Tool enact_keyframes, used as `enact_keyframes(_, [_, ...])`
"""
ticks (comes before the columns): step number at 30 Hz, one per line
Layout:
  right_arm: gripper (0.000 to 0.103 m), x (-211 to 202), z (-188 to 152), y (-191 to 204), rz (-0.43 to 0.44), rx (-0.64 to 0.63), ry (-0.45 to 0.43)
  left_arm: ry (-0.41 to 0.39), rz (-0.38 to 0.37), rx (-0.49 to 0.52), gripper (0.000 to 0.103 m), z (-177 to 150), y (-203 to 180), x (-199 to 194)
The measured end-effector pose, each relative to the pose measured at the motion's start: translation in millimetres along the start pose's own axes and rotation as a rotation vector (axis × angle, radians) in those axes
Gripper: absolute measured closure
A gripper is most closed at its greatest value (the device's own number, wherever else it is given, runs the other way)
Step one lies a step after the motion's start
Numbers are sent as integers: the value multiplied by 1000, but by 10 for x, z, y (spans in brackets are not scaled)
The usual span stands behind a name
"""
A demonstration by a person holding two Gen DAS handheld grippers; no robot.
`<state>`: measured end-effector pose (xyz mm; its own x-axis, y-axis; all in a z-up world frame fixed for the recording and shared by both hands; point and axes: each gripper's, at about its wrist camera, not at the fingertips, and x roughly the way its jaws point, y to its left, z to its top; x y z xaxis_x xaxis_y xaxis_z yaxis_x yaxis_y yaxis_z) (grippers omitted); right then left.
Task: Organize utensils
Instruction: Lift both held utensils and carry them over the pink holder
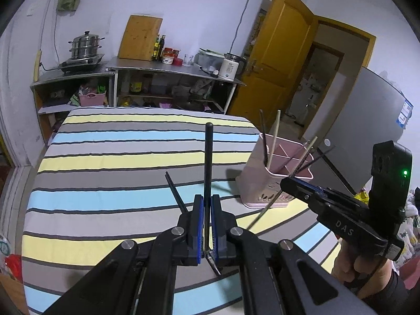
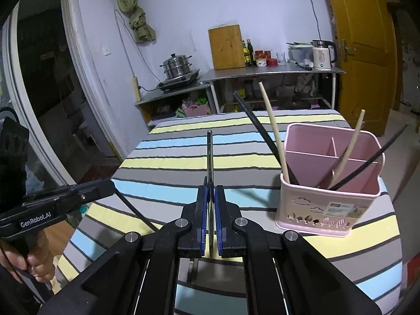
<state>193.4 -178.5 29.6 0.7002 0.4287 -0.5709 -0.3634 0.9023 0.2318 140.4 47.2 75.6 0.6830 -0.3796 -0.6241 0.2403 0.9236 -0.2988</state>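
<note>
My left gripper (image 1: 207, 207) is shut on a black-handled utensil (image 1: 208, 157) that stands upright above the striped table (image 1: 110, 157); its metal end pokes out below the pads. A black chopstick (image 1: 176, 193) lies on the cloth just left of it. My right gripper (image 2: 210, 197) is shut on a thin metal utensil (image 2: 210, 155), seen edge-on, held left of the pink utensil holder (image 2: 330, 204). In the left wrist view the right gripper (image 1: 284, 182) is beside the holder (image 1: 265, 183). The holder has several chopsticks in it, black (image 2: 367, 162) and pale (image 2: 274, 131).
A steel counter (image 1: 170, 68) with a cutting board, bottles, a kettle (image 2: 321, 53) and a steamer pot (image 1: 85, 46) stands beyond the table. A yellow door (image 1: 278, 60) is at the right. The left gripper (image 2: 78, 194) shows at the left of the right wrist view.
</note>
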Motion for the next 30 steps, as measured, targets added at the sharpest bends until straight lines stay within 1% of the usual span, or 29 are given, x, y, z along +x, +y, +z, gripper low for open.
enact_keyframes(9, [97,-253,1,-49,-11,8,-38,-15,-41,43,98,23,-270,-108])
enact_keyframes(17, [97,-457,1,-207,-54,31,-68,-9,-90,84,98,140,-568,0])
enact_keyframes(25, [97,-632,93,-513,-102,82,-101,-12,-132,115,98,398,-831,161])
enact_keyframes(30, [97,-757,271,-651,-132,95,-149,-45,-155,133,98,660,-995,187])
